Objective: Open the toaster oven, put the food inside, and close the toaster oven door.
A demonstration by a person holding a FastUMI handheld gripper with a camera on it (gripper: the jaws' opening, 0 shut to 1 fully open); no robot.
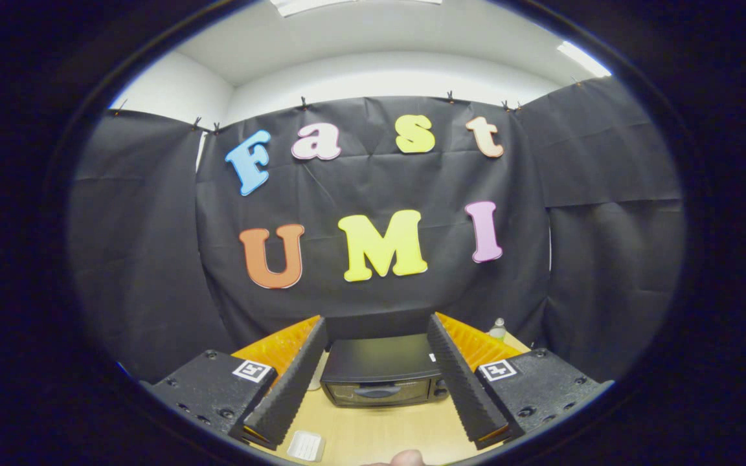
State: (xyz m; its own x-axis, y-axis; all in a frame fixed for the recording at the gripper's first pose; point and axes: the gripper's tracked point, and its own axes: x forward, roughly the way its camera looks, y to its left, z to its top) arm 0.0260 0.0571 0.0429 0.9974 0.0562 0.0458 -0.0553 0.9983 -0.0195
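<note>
- Hovering above the table (373,427), the gripper (376,382) has its fingers (285,388) spread wide and holding nothing, with the oven framed in the gap between them.
- The oven (379,372) stands on the table beyond the fingertips, well apart from them, its front turned toward the gripper.
- Its door (378,391) looks shut: the glass sits flush with the front and the handle (376,391) runs across the upper part of the door. Two knobs (439,388) sit just right of the door.
- What lies behind the glass is too dark and small to tell, so whether food is inside cannot be read.
- Nearer than the oven, in front of its left corner, a small white tray (306,445) lies on the table; it is partly cut off, and its contents cannot be made out.
- A rounded pale thing (405,458) shows nearer than the oven, in front of its right half; it may be the food or a fingertip, I cannot tell which.
- Behind the oven's right corner stands a small bottle (497,329).
- Judgement: a shut door with free fingers fits both a stage ahead of opening and one after the door has been closed on the food. The scene does not settle which, so no next move can be named with confidence.
</note>
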